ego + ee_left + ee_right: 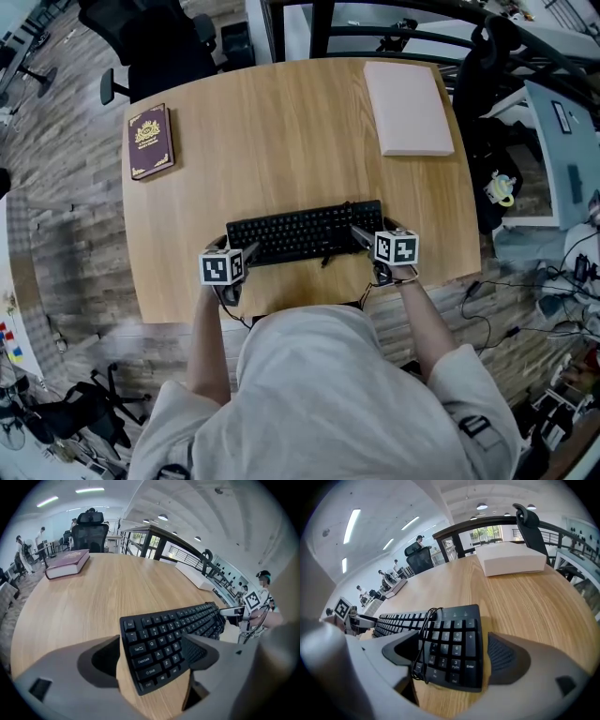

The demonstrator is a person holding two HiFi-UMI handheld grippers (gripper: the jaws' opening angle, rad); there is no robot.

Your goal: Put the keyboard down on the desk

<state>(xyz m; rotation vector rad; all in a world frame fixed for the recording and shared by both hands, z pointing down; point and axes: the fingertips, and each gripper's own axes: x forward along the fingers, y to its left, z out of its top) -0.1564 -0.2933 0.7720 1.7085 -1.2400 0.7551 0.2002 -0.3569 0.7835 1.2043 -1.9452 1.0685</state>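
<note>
Head view, looking steeply down on a round-cornered wooden desk (281, 131): black keyboard (305, 230) lying flat near the front edge, left gripper (246, 251) at its left end, right gripper (363, 236) at its right end, marker cubes facing up. Left gripper view: jaws spread wide to either side of the keyboard's left end, a strip of bare wood showing between one jaw and the keyboard's edge. Right gripper view: jaws likewise wide apart around the number-pad end, wood visible between the right-hand jaw and the keyboard, with a loop of black cable (419, 639) draped over the keys beside the other jaw. Farther back on the desk, well apart from the keyboard: maroon book (150, 141) at the left, flat white box (408, 108) at the right. Beyond the far edge, a black office chair (155, 42).
</note>
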